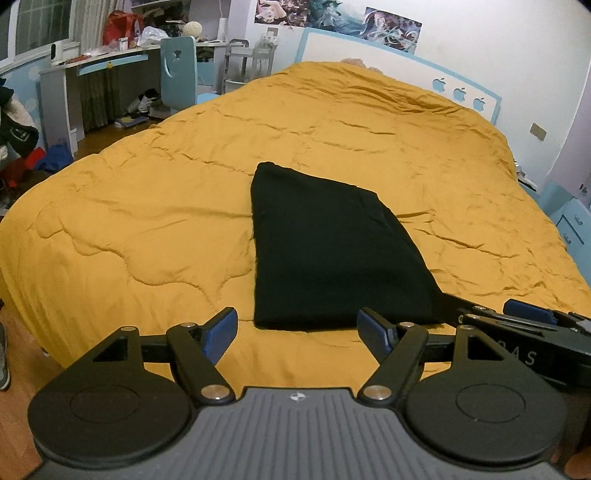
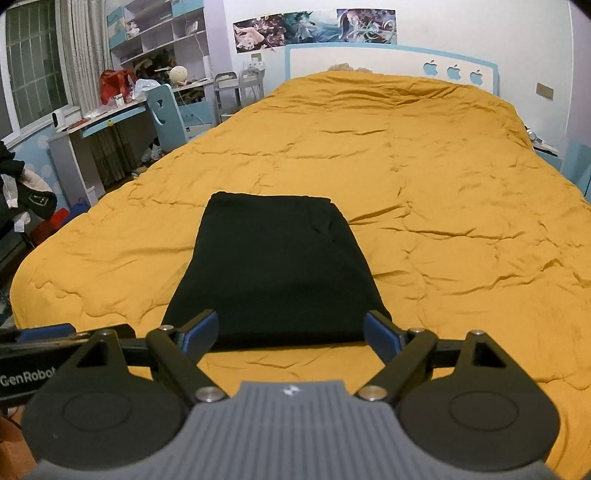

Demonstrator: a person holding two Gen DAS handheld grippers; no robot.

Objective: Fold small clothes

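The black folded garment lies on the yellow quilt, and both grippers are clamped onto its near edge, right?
Not clamped. In the right wrist view the right gripper stands open; in the left wrist view the left gripper does too. Neither pinches the black garment, which does lie on the yellow quilt.

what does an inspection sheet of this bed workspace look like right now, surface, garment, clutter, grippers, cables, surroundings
surface: yellow quilt covers the bed, creased all over
job's things: black garment lies folded flat near the foot of the bed
clutter: nothing seen on the quilt besides the garment
grippers: left gripper open, nothing between its pads; right gripper open, held just short of the garment's near edge
cables: nothing seen
surroundings: crowded desk and blue chair by the window, posters above the headboard
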